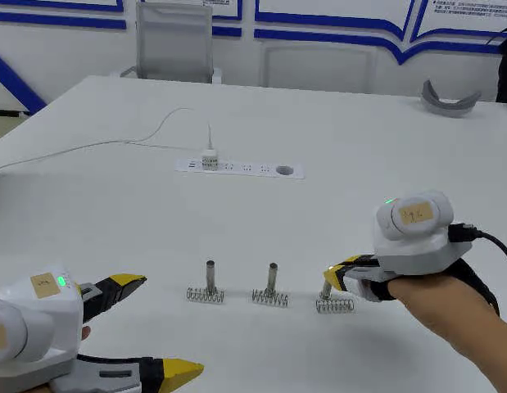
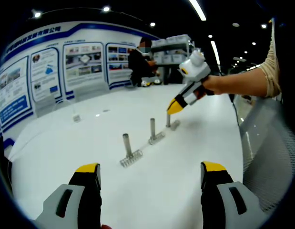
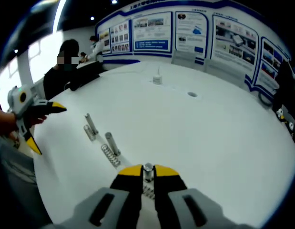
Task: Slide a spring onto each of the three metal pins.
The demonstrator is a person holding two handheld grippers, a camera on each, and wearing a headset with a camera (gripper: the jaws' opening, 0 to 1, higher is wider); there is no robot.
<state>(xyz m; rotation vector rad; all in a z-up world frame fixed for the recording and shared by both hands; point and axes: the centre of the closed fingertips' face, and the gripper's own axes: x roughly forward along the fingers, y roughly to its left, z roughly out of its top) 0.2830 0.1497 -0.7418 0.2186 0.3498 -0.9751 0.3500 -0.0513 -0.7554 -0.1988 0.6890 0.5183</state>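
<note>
A wide white bench (image 1: 359, 131) is carrying everything, with a grey chair (image 1: 174, 41) standing at its far edge and a curved grey band (image 1: 450, 98) lying near the far right corner. The left gripper (image 1: 165, 325) is hovering over the near left corner, its yellow-tipped fingers spread wide with nothing between them. The right gripper (image 1: 335, 276) is reaching in from the right edge in the person's hand (image 1: 433, 295). Its fingers are drawn close together and pinching the top of the third pin (image 1: 325, 289); in the right gripper view the pin's cap is sitting between the two yellow tips.

A white power strip (image 1: 237, 167) is lying flat near the middle of the bench, with a small plug (image 1: 210, 160) sticking up from it and a thin cable (image 1: 114, 143) trailing off toward the left edge.

The three metal pins are standing upright in a row parallel to the near edge, between the two grippers. The first pin (image 1: 210, 274) is standing closest to the left gripper and the second pin (image 1: 273, 276) is in the middle, both untouched. A spring is lying on its side at the foot of each pin, none yet threaded on: the first spring (image 1: 205, 295), the second spring (image 1: 269, 298), and the third spring (image 1: 334, 305), this last one just below the right gripper's fingers.
</note>
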